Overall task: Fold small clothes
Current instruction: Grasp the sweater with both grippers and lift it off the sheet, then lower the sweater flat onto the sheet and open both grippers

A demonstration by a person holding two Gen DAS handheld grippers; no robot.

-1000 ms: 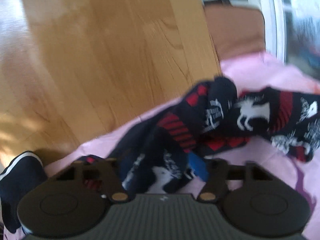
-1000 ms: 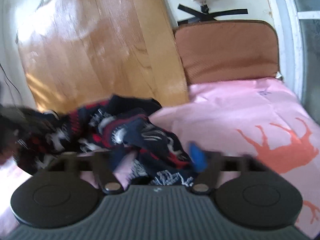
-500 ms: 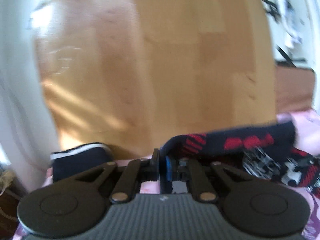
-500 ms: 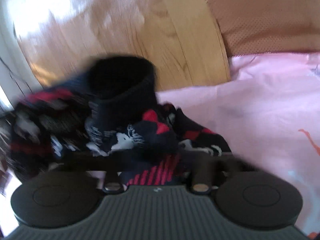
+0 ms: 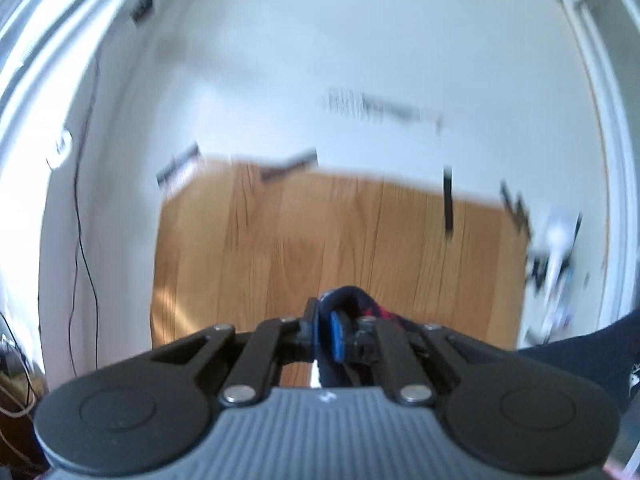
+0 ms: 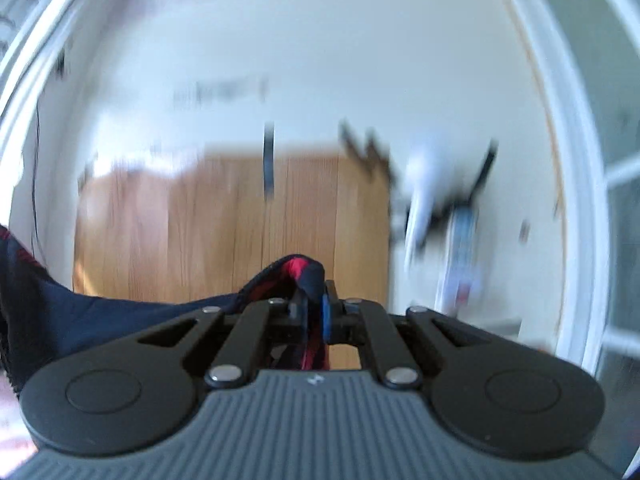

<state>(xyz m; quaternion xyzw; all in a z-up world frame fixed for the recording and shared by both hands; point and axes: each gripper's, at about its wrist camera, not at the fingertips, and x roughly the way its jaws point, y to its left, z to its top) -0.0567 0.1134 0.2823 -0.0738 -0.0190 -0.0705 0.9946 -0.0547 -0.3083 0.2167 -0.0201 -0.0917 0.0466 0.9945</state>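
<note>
A dark navy and red garment was pinched at lower centre of the left wrist view between the closed jaws of the left tool, more of its cloth showing at the lower right edge. In the right wrist view the same garment was clamped in the right tool and trailed off to the lower left. Behind both stood a wooden board against a white wall, all blurred.
</note>
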